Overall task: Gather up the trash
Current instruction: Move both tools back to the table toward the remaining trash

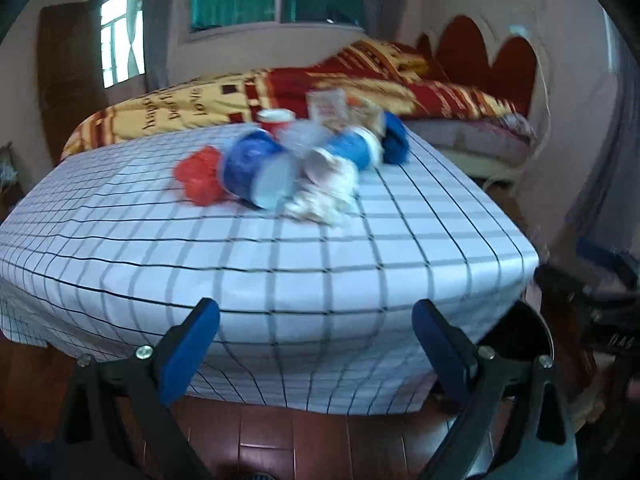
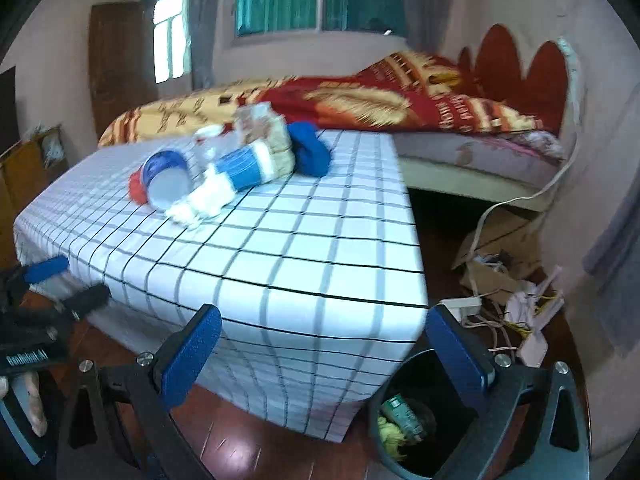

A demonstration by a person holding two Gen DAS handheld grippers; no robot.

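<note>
Trash pile [image 1: 288,164]: mixed litter heaped toward the far side of the checked tablecloth [image 1: 280,272], well apart from both tools. Left gripper [image 1: 316,344]: jaws spread wide, nothing between them, hanging off the near edge of the cloth. Right gripper [image 2: 324,348]: likewise wide and empty, at the near corner of the cloth, directly above the dark bin [image 2: 404,424] standing on the floor at that corner. Pile contents, as far as legible: a red crumpled piece [image 1: 198,176] at its left end, a blue cup [image 1: 256,172] lying on its side, white crumpled paper [image 1: 328,196] on its near edge, a dark blue item [image 1: 394,140] at its right end, a small red cup [image 1: 276,118] behind. Bin already holds a green-labelled item [image 2: 400,410]. Risks, judged: the pieces lie touching, so closing on one could drag or roll a neighbour off the cloth; light crushed paper may slip from the pads. Limits: motion blur smears the pile, so the carton-like items at its back cannot be identified; the bin shows only as a rim sliver in the left view.
</note>
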